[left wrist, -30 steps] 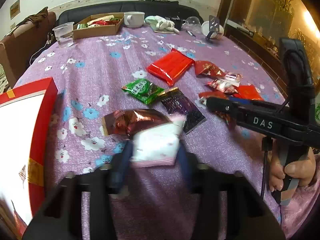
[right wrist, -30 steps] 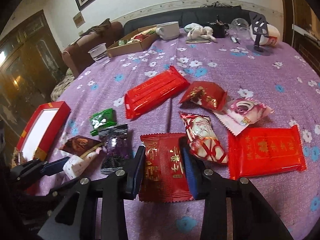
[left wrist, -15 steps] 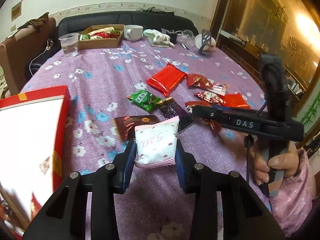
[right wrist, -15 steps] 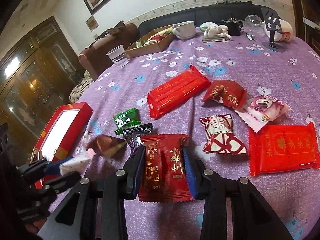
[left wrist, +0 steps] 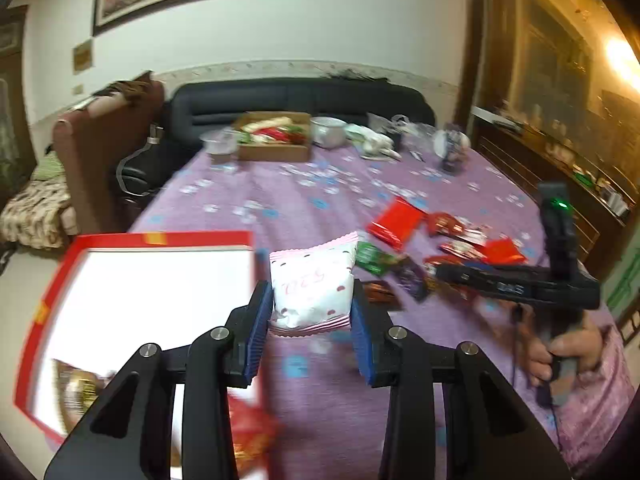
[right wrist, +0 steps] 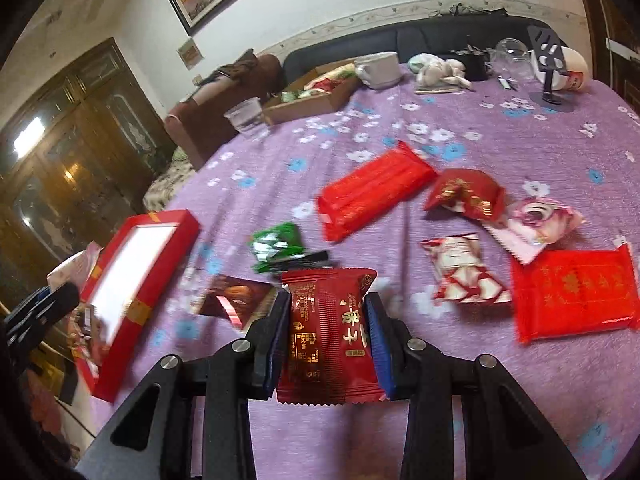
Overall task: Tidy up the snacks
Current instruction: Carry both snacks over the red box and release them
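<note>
Left gripper (left wrist: 312, 312): black jointed arms, silver round screws at the pivots, ribbed blue pads (left wrist: 259, 332) inside each finger.

Right gripper (right wrist: 328, 332): same build, black frame, silver screws, blue ribbed pads (right wrist: 378, 344). From the left wrist view, its body is a long black bar with pale lettering, too blurred to read; a green light glows on the black upright above the bar; thin dark cable hangs below it. Hand (left wrist: 560, 354) under the bar, with a purple patterned sleeve (left wrist: 600, 396).

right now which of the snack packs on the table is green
The small green packet, lying between the red box and the long red pack. It is the only green wrapper; the rest are red, pink, brown or dark.
</note>
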Demonstrator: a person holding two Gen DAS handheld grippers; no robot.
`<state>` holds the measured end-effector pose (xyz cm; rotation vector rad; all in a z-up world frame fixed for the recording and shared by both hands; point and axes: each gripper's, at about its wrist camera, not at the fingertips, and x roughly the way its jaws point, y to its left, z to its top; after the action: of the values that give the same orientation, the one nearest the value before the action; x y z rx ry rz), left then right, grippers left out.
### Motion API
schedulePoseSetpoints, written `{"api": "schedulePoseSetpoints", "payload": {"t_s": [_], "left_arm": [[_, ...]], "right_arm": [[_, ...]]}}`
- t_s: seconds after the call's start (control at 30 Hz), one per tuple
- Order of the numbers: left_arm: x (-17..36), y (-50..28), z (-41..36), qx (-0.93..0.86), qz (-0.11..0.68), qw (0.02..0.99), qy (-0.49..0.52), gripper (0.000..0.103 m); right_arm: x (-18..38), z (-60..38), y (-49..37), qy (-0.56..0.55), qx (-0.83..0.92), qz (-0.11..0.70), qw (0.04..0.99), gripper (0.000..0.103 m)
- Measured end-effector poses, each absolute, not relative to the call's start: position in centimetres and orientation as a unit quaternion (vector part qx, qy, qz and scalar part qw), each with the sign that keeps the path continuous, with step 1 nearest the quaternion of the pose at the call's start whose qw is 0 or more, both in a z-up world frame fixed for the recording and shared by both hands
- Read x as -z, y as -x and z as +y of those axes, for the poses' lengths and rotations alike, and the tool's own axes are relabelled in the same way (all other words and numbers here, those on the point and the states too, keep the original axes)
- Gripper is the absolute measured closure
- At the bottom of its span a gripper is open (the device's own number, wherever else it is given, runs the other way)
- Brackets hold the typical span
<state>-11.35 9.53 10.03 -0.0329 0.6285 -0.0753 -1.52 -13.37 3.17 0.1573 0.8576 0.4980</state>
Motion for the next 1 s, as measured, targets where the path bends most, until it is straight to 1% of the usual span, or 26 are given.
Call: {"api": "schedulePoseSetpoints", "payload": {"t_s": [0.3,0.5,0.77,1.0], "left_arm": [[-10.5,12.9,14.8,-0.046,0.278,0.959,0.012,0.068],[-10.1,13.7,17.7,-0.079,0.274,0.958,0.021,0.068],[-9.2,14.2,20.1,-0.098,0.276,0.956,0.032,0.067],[-8.5,14.2,21.4,-0.110,0.284,0.952,0.040,0.067]], "right_arm": [[-6.0,-5.1,3.9,-0.070,-0.315,0.395,0.860,0.066],[-7.1,0.7,5.0,-0.057,-0.363,0.386,0.846,0.066],[-6.6,6.6,6.6,-0.032,-0.398,0.399,0.826,0.066],[-5.8,9.6,7.6,-0.013,-0.416,0.409,0.812,0.066]]}}
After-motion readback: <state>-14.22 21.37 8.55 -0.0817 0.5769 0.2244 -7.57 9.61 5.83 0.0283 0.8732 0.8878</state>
